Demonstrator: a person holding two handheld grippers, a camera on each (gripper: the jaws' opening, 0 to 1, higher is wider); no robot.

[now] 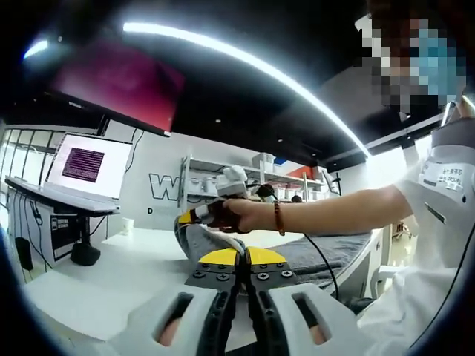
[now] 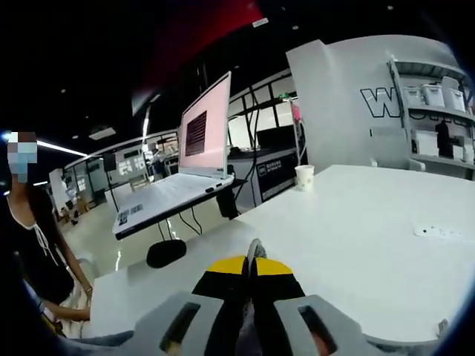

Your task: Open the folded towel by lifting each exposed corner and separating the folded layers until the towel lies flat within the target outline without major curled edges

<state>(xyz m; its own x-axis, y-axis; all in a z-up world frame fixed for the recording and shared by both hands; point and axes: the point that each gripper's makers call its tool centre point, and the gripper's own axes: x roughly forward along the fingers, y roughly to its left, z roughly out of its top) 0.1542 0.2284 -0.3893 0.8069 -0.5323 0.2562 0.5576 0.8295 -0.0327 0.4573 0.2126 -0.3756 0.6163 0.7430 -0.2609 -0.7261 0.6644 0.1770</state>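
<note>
A grey towel (image 1: 338, 251) lies across the white table (image 1: 111, 285) in the left gripper view. A person's hand holds my right gripper (image 1: 194, 216) there, and that gripper has one towel corner (image 1: 199, 241) pinched and lifted. In the right gripper view my right gripper (image 2: 252, 259) is shut, with a grey tip of the towel (image 2: 254, 248) poking up between its yellow-tipped jaws. My left gripper (image 1: 239, 256) has its jaws pressed together just in front of the towel's near edge. I cannot tell whether any cloth is caught between them.
An open laptop (image 1: 89, 167) (image 2: 202, 141) sits on a raised stand with a black round base (image 2: 165, 252). A paper cup (image 2: 304, 176) stands at the table's far edge, near a small label (image 2: 434, 231). Shelves (image 2: 434, 96) line the wall. A person (image 2: 33, 245) stands at left.
</note>
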